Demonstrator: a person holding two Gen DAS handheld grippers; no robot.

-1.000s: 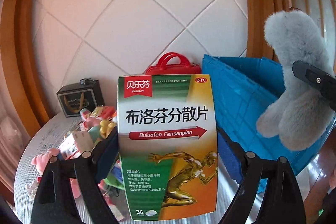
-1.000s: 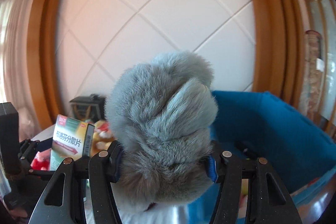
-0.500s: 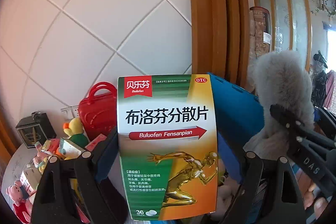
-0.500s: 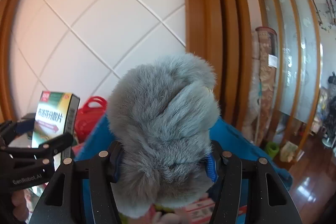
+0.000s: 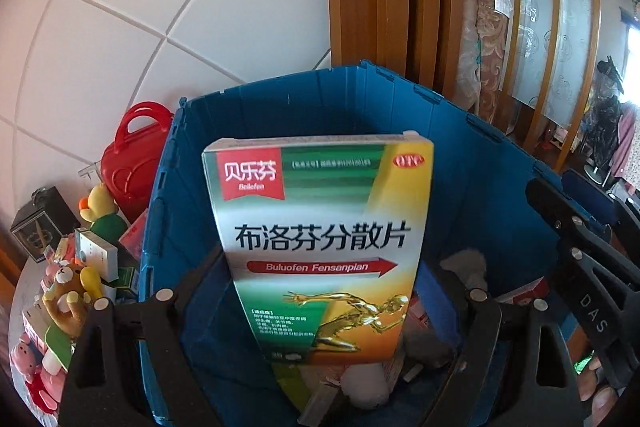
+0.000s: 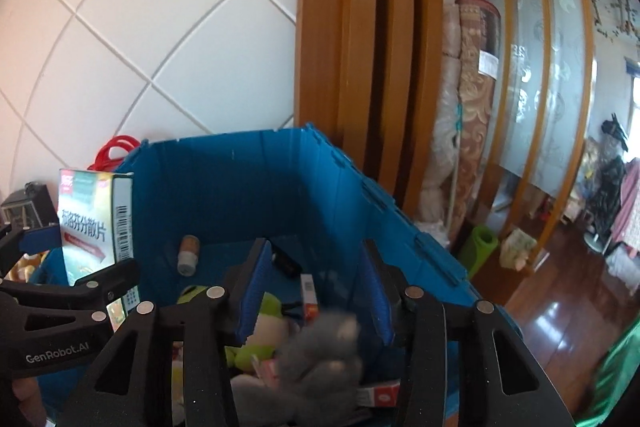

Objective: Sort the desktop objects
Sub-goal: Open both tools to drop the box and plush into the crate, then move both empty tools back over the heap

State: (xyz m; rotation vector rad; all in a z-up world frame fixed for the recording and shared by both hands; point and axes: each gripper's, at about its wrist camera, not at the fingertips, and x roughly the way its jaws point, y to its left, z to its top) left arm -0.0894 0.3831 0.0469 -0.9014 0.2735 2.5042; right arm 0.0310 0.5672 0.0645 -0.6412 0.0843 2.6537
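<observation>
White wall panels with slanting seams and a wooden frame (image 6: 360, 67) stand behind a blue crate (image 5: 280, 83). Over its open top the medicine box (image 5: 320, 239) sits tilted between the jaws of the left gripper (image 5: 322, 263). The blue pads press its two narrow sides, so the claw is clamped on it. The box front reads "贝乐芬 Beilefen", "布洛芬分散片" and "Buluofen Fensanpian" on a red arrow; a red oval at its top corner is too blurred to read. From the right wrist view this gripper reaches in from the left, level, and is marked "GenRobot.AI".

The right gripper (image 6: 314, 251) points down into the crate with its jaws spread wide and nothing between the pads. Below them the grey plush (image 6: 320, 359), blurred, is on the things inside the crate. Its frame carries the letters "DAS" in the left wrist view.

Inside the crate also lie a green plush (image 6: 268, 311), a small bottle (image 6: 188, 255) and some cartons. Just beside the crate's left wall stand a red case (image 5: 132, 155) and a heap of soft toys (image 5: 68, 291) on the table.
</observation>
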